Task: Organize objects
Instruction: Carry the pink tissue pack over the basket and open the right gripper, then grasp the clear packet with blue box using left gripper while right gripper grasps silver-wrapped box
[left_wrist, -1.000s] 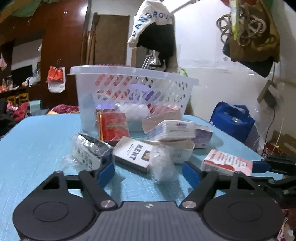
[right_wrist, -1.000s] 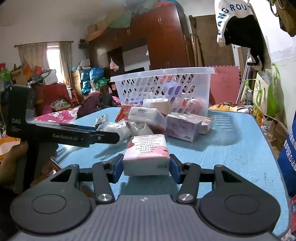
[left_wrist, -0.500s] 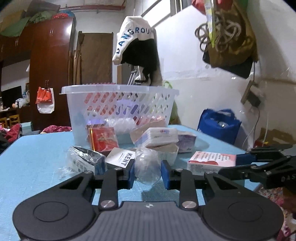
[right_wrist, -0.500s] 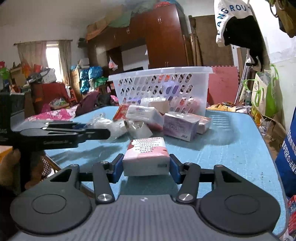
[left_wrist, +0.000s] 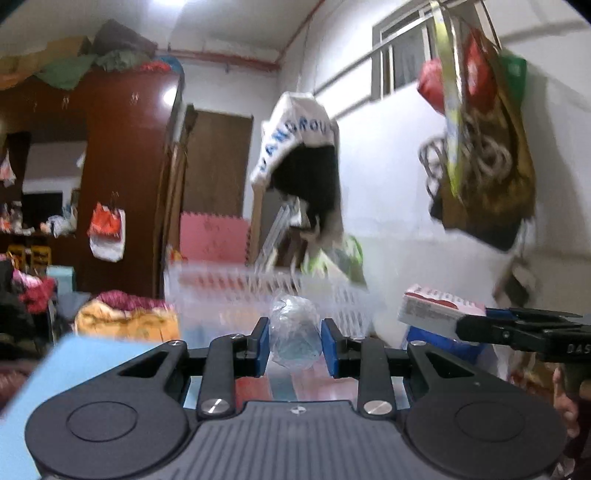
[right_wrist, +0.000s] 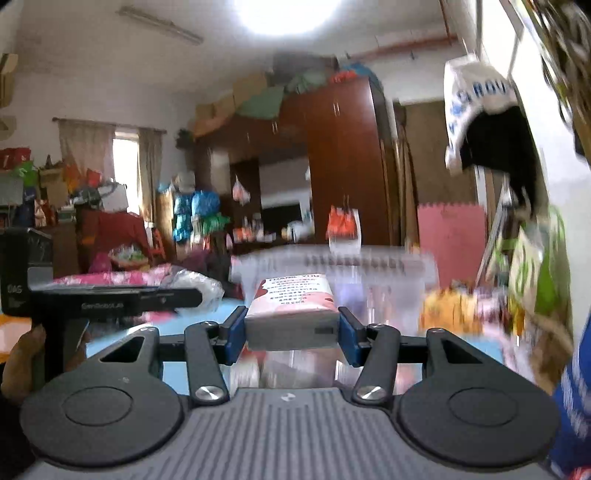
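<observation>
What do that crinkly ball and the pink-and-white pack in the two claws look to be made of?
The crinkly ball in the left claw looks like thin clear plastic film: see-through, wrinkled, glinting. The pink-and-white pack in the right claw seems a soft printed plastic wrapper, probably over tissues: slight sheen, rounded edges.

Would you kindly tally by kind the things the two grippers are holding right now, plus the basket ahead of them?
Clear plastic-wrapped bundle, held in the left gripper: 1
Pink and white tissue pack, held in the right gripper: 1
White plastic basket, blurred, beyond both: 1
Total: 3
</observation>
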